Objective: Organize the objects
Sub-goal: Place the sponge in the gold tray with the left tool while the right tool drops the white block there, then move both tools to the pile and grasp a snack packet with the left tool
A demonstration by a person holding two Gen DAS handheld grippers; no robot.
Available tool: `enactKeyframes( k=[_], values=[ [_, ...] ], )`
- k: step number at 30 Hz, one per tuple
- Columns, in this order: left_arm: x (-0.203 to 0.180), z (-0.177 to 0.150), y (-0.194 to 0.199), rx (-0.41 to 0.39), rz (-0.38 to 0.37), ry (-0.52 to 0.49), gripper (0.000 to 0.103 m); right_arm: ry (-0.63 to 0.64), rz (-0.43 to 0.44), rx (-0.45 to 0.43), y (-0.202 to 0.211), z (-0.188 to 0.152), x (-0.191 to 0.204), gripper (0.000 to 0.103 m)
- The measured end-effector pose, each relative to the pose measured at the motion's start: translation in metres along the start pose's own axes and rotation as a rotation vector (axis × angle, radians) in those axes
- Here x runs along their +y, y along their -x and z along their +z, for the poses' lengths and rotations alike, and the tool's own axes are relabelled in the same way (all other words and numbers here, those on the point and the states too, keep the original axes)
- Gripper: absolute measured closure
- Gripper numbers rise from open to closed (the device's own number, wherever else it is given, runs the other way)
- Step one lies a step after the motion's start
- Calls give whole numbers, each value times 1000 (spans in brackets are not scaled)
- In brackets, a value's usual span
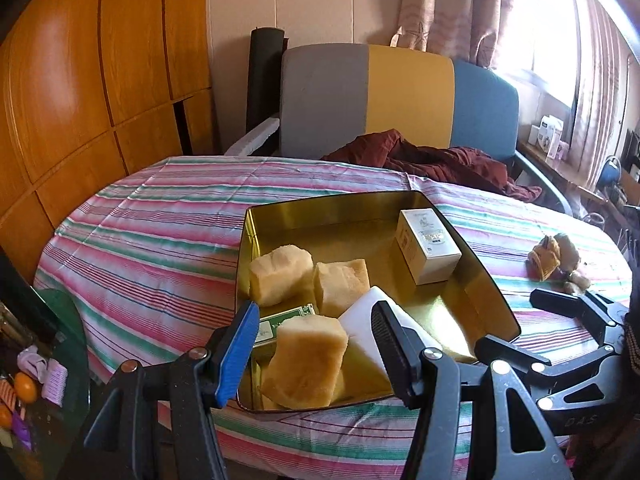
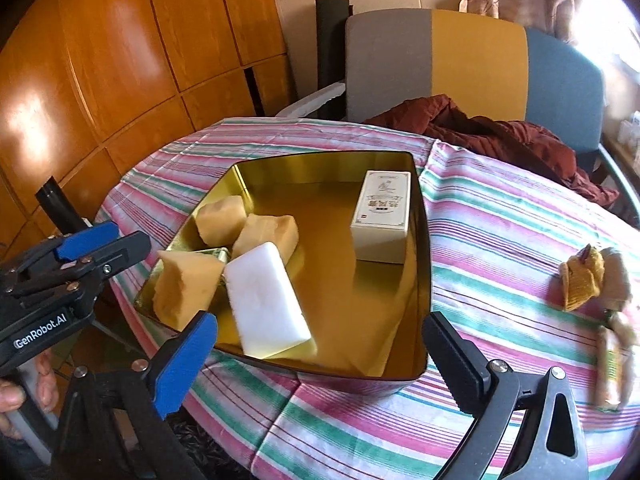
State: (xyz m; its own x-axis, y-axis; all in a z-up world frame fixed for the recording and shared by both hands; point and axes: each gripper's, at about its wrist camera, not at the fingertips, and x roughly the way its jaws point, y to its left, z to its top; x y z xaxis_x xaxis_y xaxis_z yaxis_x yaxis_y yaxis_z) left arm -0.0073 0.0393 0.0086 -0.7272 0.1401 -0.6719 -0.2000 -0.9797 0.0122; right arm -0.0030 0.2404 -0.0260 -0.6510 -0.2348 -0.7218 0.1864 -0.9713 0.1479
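A gold tin tray (image 1: 486,276) (image 2: 422,272) sits on the striped tablecloth. In it lie three yellow sponge blocks (image 1: 306,362) (image 2: 186,288), a white foam block (image 2: 266,300) (image 1: 360,322), a green card box (image 1: 280,322) and a white carton (image 1: 428,246) (image 2: 382,216). My left gripper (image 1: 316,354) is open, its fingers either side of the nearest yellow sponge, above the tray's near edge. My right gripper (image 2: 320,354) is open and empty over the tray's near rim. A small plush toy (image 1: 558,260) (image 2: 592,280) lies on the cloth right of the tray.
A dark red garment (image 1: 440,162) (image 2: 500,132) lies at the table's far edge against a grey, yellow and blue chair (image 1: 408,96). A wooden wardrobe (image 1: 80,100) stands on the left. Clutter sits on the floor at lower left (image 1: 28,388).
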Motion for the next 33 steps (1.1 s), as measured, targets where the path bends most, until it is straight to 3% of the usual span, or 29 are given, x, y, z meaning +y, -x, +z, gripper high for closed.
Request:
enactKeyframes(
  k=[7,22,27,33],
  values=[
    [-6,3,3,-16,35,-30,44,-27,-18,-7,1,-1,-8,0],
    [-24,7,5,-19,23,-83,44,-82,-43,-23,9,-5,-31,0],
    [-31,9,6,-21,11,-102,44,-113,-64,-23,13,-7,-45,0],
    [-47,11,5,-18,-57,-139,44,-171,-120,-12,20,-15,-76,0]
  ],
)
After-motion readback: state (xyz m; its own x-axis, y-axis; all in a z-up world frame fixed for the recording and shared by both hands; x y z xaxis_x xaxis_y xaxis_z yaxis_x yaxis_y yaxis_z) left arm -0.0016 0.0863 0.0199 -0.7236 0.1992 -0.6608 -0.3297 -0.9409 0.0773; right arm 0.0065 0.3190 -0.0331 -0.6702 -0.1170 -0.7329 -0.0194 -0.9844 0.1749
